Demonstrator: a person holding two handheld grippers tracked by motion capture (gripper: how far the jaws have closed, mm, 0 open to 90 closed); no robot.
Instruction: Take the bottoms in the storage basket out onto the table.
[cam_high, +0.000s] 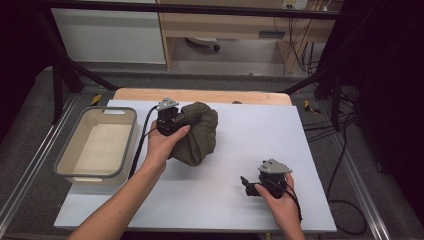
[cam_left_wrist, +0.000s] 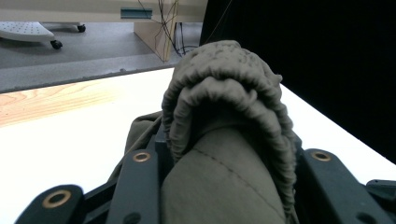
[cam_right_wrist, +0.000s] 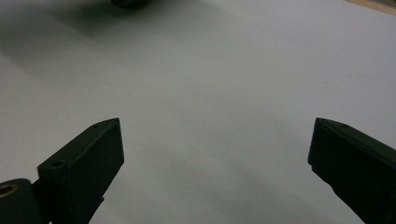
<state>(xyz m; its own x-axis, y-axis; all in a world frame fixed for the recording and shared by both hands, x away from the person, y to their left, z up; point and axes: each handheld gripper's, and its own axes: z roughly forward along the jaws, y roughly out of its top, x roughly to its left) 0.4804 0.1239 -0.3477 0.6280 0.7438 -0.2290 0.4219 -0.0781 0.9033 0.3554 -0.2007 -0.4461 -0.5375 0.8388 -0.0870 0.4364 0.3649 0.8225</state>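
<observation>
- High view: garment (cam_high: 197, 134), an olive bunched cloth, sits lifted over the middle of the white bench (cam_high: 235, 210), just right of the grey bin (cam_high: 67, 155) at the left edge. The left gripper (cam_high: 170, 120) clamps its upper left part; the bundle hangs down and to the near right of the grip, so its long axis runs diagonally from far left to near right, with the loose bulk lowest. To do this carry well, I judge the hand should keep the bundle above the bin's rim while it travels left, and let go once the hanging end is inside the walls.
- Left gripper view: fingers (cam_left_wrist: 140, 182) stand on either side of a thick gathered fold of the garment (cam_left_wrist: 229, 130) and press on it; the elastic hem arches up and away from the camera. The grip looks deep, so slipping seems unlikely.
- Right gripper view: right gripper (cam_right_wrist: 215, 149) rests near the bench's near right, its fingers (cam_right_wrist: 88, 158) spread wide over bare white surface with nothing between them. It should wait clear of the path.
</observation>
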